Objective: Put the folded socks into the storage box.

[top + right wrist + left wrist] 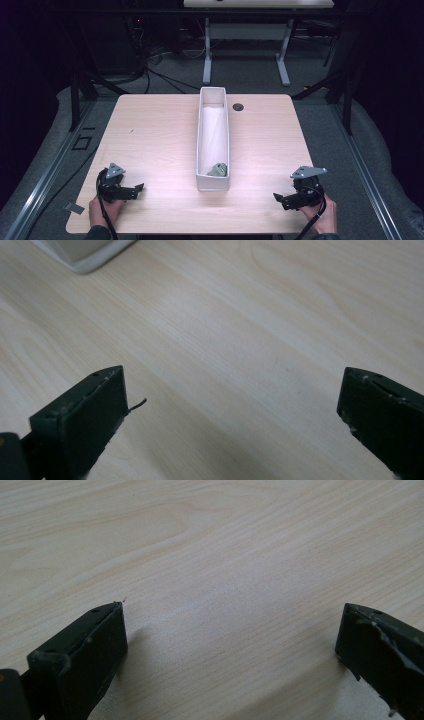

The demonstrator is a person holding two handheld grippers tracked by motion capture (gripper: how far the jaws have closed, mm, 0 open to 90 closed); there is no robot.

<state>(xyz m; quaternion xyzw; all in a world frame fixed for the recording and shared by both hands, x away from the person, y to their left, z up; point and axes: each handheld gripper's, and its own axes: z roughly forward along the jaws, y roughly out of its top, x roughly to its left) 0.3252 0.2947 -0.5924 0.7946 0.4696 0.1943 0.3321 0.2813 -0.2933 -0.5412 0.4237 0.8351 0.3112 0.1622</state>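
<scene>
**Operator:** Grey object [218,170], small and crumpled-looking, is lying at the near end of the long white bin [202,145]. I can't tell what it is from this height. I'm holding both grippers well back from it. My left gripper [134,190] is resting at about 8 o'clock from the bin, jaws spread wide with nothing between them; its own view is showing bare wood between the two black jaws. My right gripper [278,198] is sitting at about 4 o'clock, equally wide open and empty, with a corner of the bin peeking in at 11 o'clock in its view.

**Colleague:** So how far along are you judging it?

**Operator:** I'm reading it as either finished or not yet begun: the one object is lying in the bin, both grippers are idling.

**Colleague:** And the surroundings?

**Operator:** I'm working on a pale wood-grain table [150,130] with a cable grommet [238,107] at 1 o'clock from the bin. Beyond it, grey floor, loose cables [165,75] and another white desk [250,30] are sitting in a dark room.
</scene>
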